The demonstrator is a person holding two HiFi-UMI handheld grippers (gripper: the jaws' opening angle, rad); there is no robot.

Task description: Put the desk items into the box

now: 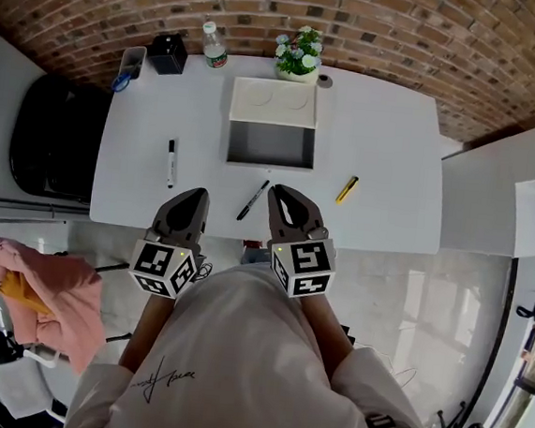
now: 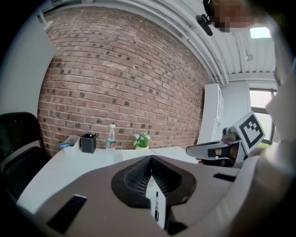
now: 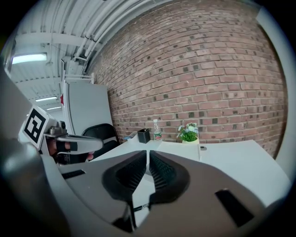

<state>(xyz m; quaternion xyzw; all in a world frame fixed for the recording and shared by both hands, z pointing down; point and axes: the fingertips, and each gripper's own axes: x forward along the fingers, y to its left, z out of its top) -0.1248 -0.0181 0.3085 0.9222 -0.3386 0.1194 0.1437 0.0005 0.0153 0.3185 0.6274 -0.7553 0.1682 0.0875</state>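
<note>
Your left hand-held gripper (image 1: 194, 194) and right hand-held gripper (image 1: 279, 193) pressed together, empty; spread one across the marker (image 1: 253, 200), 6 o'clock of box (image 1: 270, 145)

Office: desk (image 1: 385, 163), black chair (image 1: 54, 136).

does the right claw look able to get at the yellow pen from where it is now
Probably yes. The right claw hangs at the near edge of the table, and only bare tabletop lies between it and the yellow pen. Its jaws are shut, so they would have to open first.
</note>
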